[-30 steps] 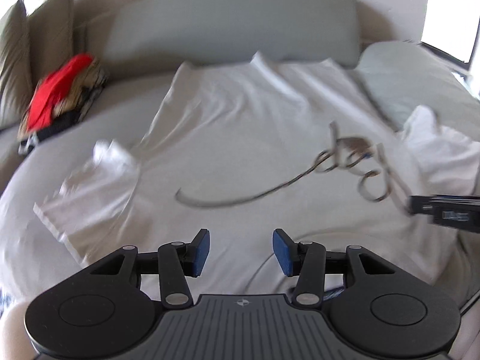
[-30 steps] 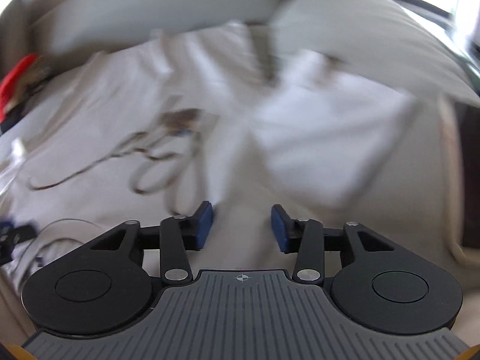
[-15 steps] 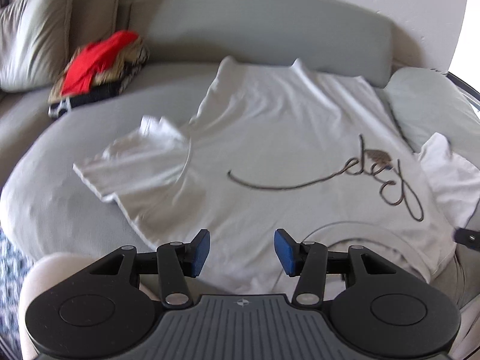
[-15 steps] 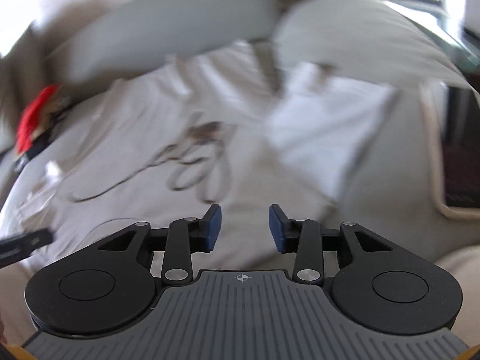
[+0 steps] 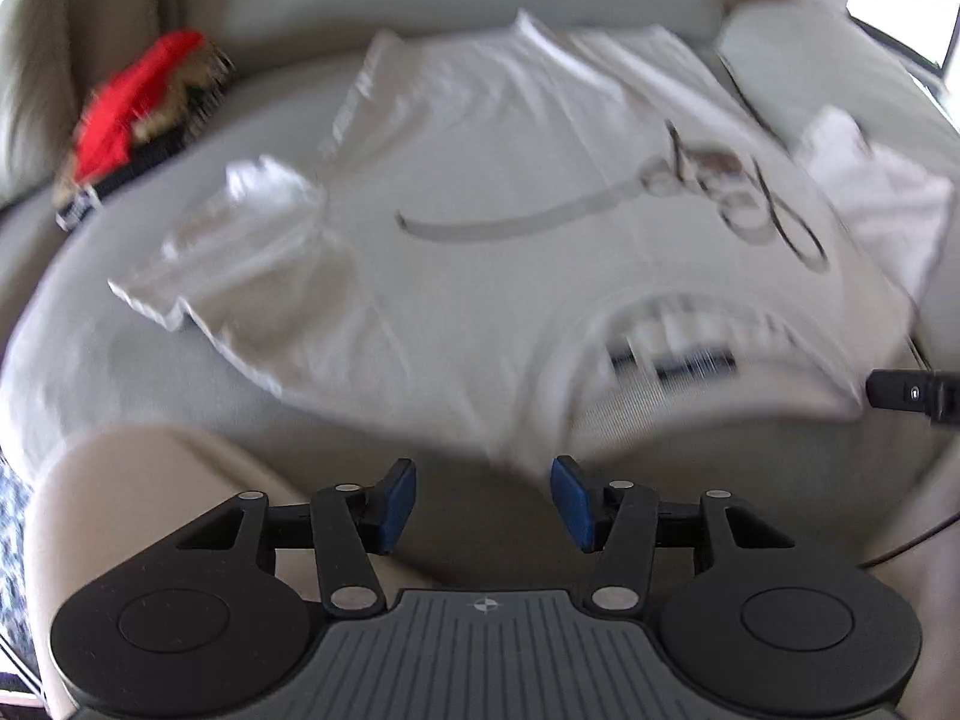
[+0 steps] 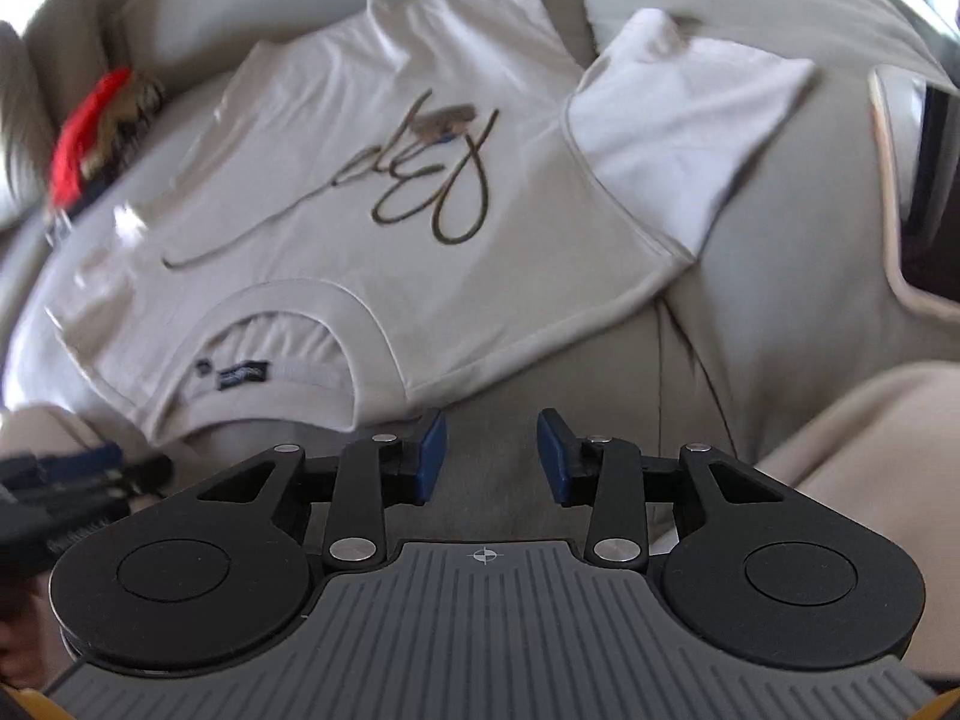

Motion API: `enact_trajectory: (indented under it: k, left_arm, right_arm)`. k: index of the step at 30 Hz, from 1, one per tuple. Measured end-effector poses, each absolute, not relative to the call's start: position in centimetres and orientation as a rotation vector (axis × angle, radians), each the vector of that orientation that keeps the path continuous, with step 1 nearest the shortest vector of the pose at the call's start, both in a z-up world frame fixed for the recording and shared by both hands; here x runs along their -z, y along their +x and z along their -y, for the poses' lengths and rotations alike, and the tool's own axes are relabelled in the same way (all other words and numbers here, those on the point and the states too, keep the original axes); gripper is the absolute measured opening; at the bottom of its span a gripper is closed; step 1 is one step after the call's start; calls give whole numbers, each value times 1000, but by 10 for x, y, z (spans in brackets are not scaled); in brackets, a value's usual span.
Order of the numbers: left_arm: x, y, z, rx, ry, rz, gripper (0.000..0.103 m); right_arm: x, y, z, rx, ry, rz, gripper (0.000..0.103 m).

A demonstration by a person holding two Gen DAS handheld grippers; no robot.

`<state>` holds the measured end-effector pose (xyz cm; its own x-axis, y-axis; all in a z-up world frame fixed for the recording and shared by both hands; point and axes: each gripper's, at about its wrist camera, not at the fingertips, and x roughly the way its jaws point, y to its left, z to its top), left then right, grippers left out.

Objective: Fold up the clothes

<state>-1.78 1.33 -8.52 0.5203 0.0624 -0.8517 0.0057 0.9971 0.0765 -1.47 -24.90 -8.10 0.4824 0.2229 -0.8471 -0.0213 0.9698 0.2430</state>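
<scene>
A white T-shirt (image 5: 516,192) (image 6: 384,180) with dark looping script lies spread flat, front up, on the grey sofa seat (image 5: 180,138), its collar toward me and both sleeves out to the sides. My left gripper (image 5: 483,501) hangs open over the sofa's front edge, just short of the shirt's shoulder near the collar, nothing between its blue pads. My right gripper (image 6: 491,456) is also open and empty, just in front of the shirt's other shoulder. The right gripper's tip (image 5: 912,393) shows at the right edge of the left wrist view.
A pile of red and dark clothes (image 5: 138,120) (image 6: 90,138) sits at the back left by beige cushions (image 5: 36,120). A grey pillow (image 6: 750,0) lies at the back right. A dark tray-like object (image 6: 924,192) lies on the right.
Both grippers have pulled back toward me from above the shirt to its collar edge. The collar and the sofa's front edge have come into view. The shirt lies as before.
</scene>
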Motion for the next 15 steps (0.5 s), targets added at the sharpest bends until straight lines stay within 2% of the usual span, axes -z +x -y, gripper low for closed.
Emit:
enact_trajectory:
  k: [8, 15]
  left_arm:
    - [74, -8, -14, -102, 91, -846, 50]
    - [90, 4, -15, -111, 101, -914, 50]
  right_arm:
    - [68, -11, 224, -250, 192, -908, 44]
    - [85, -1, 203, -289, 89, -943, 44]
